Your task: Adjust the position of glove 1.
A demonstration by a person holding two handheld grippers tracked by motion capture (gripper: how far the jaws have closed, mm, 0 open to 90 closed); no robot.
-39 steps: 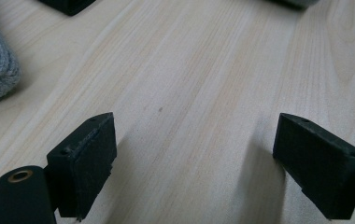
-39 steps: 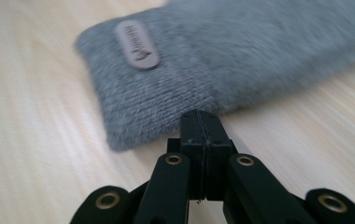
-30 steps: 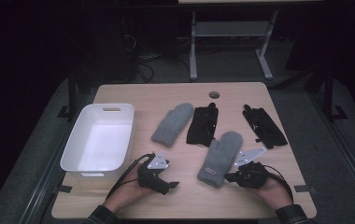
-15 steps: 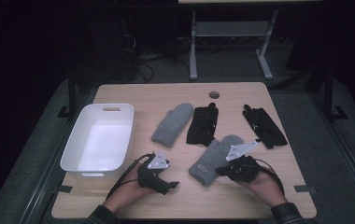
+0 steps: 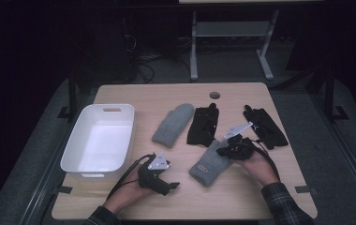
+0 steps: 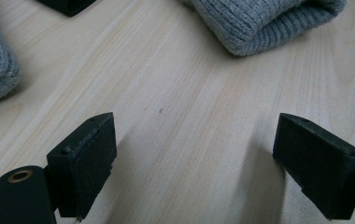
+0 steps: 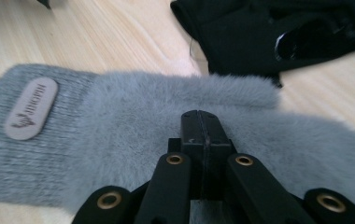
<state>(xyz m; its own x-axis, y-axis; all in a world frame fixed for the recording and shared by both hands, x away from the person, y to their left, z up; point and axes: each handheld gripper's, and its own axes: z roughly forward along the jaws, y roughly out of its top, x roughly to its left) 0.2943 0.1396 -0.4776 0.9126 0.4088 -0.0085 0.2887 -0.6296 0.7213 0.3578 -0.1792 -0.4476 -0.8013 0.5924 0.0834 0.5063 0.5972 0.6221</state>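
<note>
Wooden table (image 5: 241, 197), right gripper (image 7: 202, 122) fingers pinching grey mitten (image 7: 133, 135), left gripper (image 6: 194, 154) fingers spread wide, empty.

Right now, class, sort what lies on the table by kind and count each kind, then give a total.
Grey mittens: 2
Black gloves: 2
White bin: 1
Total: 5
</note>
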